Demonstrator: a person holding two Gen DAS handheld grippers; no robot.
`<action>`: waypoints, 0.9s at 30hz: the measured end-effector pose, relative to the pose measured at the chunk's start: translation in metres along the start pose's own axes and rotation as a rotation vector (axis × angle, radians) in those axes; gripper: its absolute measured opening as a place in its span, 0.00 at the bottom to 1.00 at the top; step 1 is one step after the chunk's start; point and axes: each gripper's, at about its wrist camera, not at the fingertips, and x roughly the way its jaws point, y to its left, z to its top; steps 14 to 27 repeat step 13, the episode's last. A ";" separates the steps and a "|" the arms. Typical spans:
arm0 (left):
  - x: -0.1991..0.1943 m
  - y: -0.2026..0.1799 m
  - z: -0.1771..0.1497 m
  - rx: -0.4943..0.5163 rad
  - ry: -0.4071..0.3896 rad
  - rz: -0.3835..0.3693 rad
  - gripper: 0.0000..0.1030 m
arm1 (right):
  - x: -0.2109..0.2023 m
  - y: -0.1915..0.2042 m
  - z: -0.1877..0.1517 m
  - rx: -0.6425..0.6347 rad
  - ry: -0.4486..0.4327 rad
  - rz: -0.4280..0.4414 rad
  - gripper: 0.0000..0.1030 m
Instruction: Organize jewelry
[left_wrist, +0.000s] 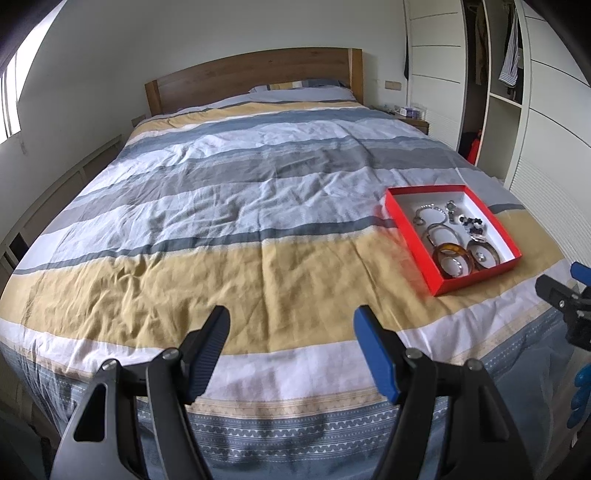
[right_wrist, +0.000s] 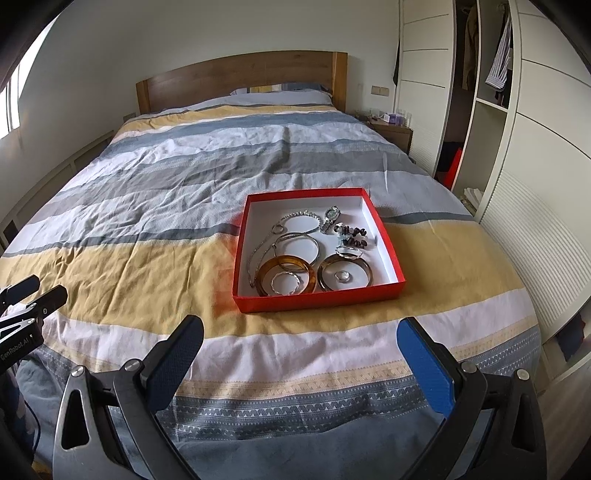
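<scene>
A red box (right_wrist: 376, 221) with a white inside lies on the striped bed cover; it also shows at the right in the left wrist view (left_wrist: 406, 229). It holds several pieces of jewelry: an amber bangle (right_wrist: 266, 268), a brown bangle (right_wrist: 364, 271), a silver bangle (right_wrist: 314, 246), a silver watch (right_wrist: 331, 214), dark beads (right_wrist: 352, 236), a small ring (right_wrist: 341, 277). My right gripper (right_wrist: 301, 332) is open and empty, over the foot of the bed, short of the box. My left gripper (left_wrist: 291, 321) is open and empty, left of the box.
The bed (right_wrist: 184, 184) has a wooden headboard (right_wrist: 240, 77) and pillows at the far end. A nightstand (right_wrist: 391, 129) and a white wardrobe (right_wrist: 535, 147) with hanging clothes stand on the right. A window is at the far left.
</scene>
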 end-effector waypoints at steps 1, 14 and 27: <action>0.000 -0.002 0.000 0.002 0.001 -0.002 0.66 | 0.000 0.000 0.000 -0.002 0.002 0.000 0.99; 0.002 -0.017 0.003 0.012 0.009 -0.016 0.66 | 0.010 -0.011 0.001 0.002 0.017 0.001 0.99; 0.002 -0.017 0.003 0.012 0.009 -0.016 0.66 | 0.010 -0.011 0.001 0.002 0.017 0.001 0.99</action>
